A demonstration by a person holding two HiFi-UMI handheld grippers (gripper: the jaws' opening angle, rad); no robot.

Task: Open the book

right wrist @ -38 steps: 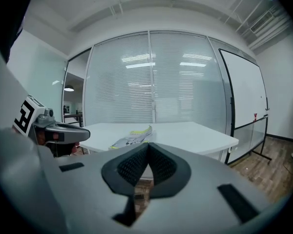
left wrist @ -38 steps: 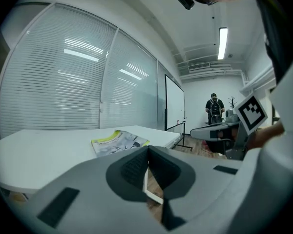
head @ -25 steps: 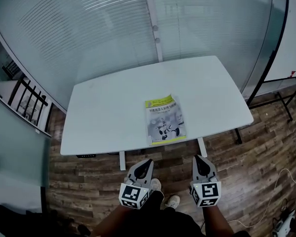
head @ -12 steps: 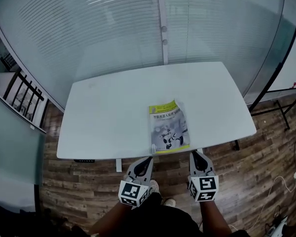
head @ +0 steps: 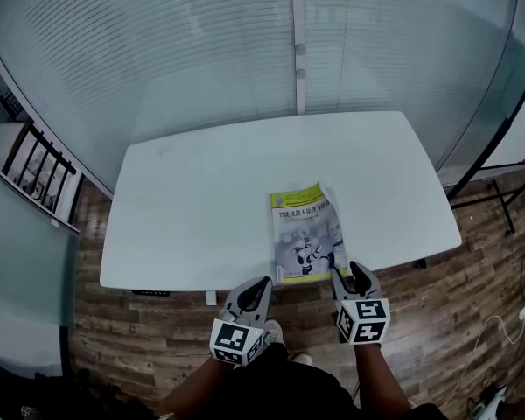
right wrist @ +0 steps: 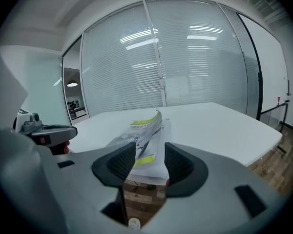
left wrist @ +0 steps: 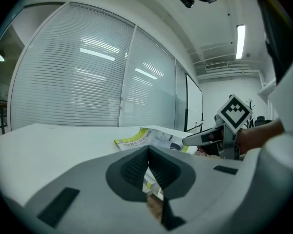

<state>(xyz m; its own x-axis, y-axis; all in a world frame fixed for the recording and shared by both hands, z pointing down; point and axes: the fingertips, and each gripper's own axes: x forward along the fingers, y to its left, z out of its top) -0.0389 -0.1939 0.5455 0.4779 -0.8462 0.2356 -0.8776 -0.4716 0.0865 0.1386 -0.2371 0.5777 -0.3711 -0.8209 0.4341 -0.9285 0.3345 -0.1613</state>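
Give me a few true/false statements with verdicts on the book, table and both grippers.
The yellow-green and grey paperback book lies on the white rectangular table. True.
The book lies wide open. False: it is closed.
The left gripper has its jaws together, empty. True.
The right gripper is clamped on the book. False: its jaws are opening, the book's near edge showing in the gap, pads off it.
The book sits at the table's far left corner. False: near edge, right of centre.
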